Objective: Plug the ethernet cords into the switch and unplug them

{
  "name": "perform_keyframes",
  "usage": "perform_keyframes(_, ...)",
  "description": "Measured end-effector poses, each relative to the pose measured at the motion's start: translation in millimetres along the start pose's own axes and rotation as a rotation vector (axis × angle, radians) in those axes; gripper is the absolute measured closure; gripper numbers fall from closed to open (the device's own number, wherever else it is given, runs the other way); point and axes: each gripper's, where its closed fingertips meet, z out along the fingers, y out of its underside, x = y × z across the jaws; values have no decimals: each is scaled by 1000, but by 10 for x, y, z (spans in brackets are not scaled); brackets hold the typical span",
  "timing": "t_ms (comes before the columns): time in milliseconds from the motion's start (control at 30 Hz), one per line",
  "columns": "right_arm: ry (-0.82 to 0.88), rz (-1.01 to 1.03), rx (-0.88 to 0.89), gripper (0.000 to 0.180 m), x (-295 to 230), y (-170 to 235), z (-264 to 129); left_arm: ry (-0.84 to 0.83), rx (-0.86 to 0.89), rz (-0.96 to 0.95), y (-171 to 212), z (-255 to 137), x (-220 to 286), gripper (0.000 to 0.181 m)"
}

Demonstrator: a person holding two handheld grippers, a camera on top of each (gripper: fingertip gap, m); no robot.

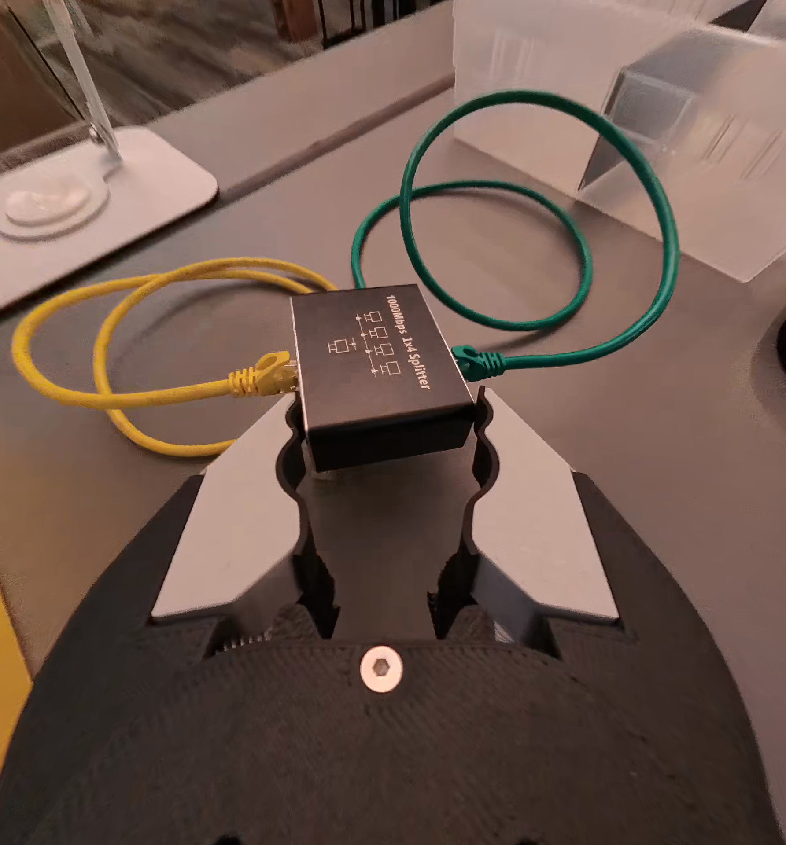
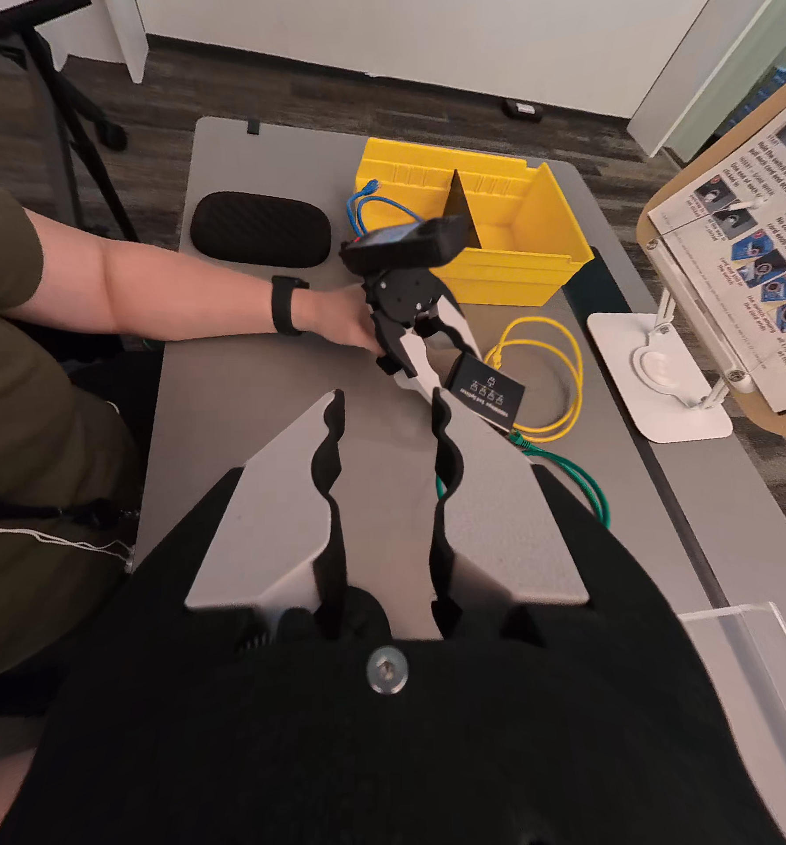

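The black switch (image 1: 377,366) sits on the grey worktop (image 1: 565,480), its near end between the fingertips of my left hand-held gripper (image 1: 388,411). Both pads appear to touch its sides, so I log it as gripped, though contact on the right side is hard to confirm. The yellow cord (image 1: 107,356) has one plug at the switch's left face and loops away to the left. The green cord (image 1: 610,274) has one plug at the right face, and its loop rises off the worktop. Whether either plug is fully seated, I cannot tell.

My right hand-held gripper (image 2: 386,398) hangs above bare worktop just short of the switch, jaws apart, holding nothing.

Further out: a yellow bin (image 2: 496,256) containing a blue cord (image 2: 363,205), a black oval case (image 2: 258,228), and a white stand (image 2: 656,379) carrying an instruction sheet (image 2: 757,274).
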Motion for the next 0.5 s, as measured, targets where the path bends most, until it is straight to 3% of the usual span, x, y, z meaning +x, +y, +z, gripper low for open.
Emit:
perform_keyframes(133,9,-7,-2,142,0,4,-25,45,-64,-60,198,125,10,107)
perform_keyframes(300,23,-33,12,141,-19,-23,-85,40,-63,-37,167,100,27,109)
perform_keyframes(400,26,-40,38,141,-35,-61,-143,-10,16,-4,-55,-84,11,103)
perform_keyframes(500,36,-51,59,141,-41,-90,-196,-71,71,28,-277,-515,32,92)
